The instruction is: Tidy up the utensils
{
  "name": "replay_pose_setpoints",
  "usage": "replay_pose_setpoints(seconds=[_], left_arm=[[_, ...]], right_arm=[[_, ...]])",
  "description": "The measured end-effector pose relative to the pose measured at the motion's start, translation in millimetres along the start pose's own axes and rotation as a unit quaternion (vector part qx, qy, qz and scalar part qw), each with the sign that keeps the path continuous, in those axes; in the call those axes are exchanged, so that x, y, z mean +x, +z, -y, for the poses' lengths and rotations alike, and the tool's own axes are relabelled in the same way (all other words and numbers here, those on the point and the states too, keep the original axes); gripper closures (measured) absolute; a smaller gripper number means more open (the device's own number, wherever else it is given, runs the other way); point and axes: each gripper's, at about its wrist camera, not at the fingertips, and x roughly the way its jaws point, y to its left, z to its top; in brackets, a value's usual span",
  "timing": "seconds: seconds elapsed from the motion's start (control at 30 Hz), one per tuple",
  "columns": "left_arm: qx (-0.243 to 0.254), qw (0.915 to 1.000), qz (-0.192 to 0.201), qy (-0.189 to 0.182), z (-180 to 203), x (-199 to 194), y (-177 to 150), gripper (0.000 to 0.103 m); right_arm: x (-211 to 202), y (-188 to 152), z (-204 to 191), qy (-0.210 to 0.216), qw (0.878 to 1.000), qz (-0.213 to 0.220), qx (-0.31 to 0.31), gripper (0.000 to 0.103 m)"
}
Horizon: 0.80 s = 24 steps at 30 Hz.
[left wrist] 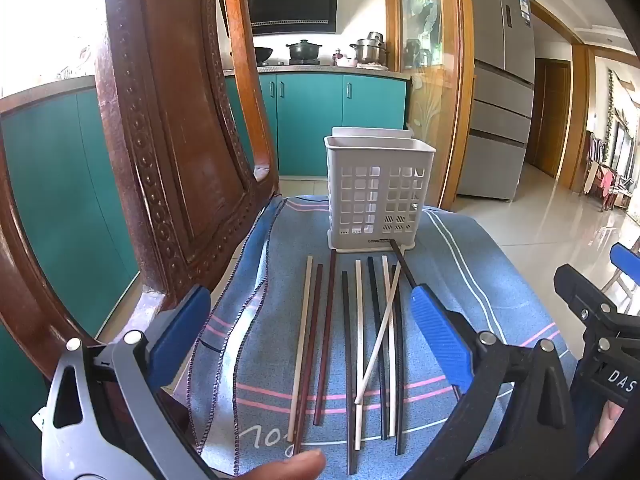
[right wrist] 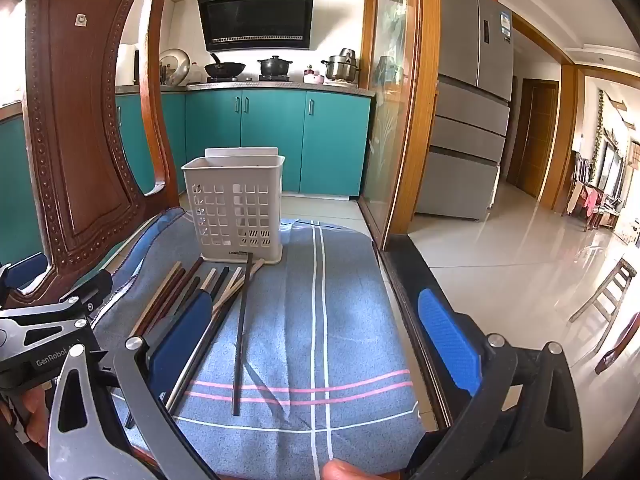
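A: Holder (left wrist: 380, 188) first: a white slotted utensil holder stands upright on the blue striped cloth (left wrist: 460, 280), at twelve o'clock from the left tool (left wrist: 312, 344). Through the slots I see nothing inside it.

B: Chopsticks (left wrist: 352, 340)?

A: All outside it, lying loose on the cloth in front of the holder, roughly side by side, in cream, reddish-brown and black. One cream stick lies slanted across its neighbours, and a black one touches the holder's base with its far end.

B: Tools?

A: Left tool spread wide, nothing between its blue pads (left wrist: 438, 336); it hangs above the sticks without touching them. Right tool (right wrist: 316, 344) equally wide and empty, over bare cloth, with the sticks at its ten o'clock and one black stick (right wrist: 242, 336) lying apart from the rest.

B: Surroundings?

A: A carved wooden chair back (left wrist: 168, 140) rises at nine o'clock, close beside the cloth. Teal cabinets (right wrist: 272, 136) and a stove with pots (right wrist: 274, 66) stand behind, and a grey fridge (right wrist: 472, 96) at two o'clock.
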Motion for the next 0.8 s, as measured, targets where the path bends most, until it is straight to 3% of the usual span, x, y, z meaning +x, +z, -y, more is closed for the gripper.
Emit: replay_pose_setpoints(seconds=[0.8], left_arm=[[0.003, 1.0000, 0.004, 0.001, -1.7, 0.0, 0.0, 0.003]], right_arm=[[-0.4, -2.1, -0.5, 0.001, 1.000, 0.000, 0.000, 0.002]])
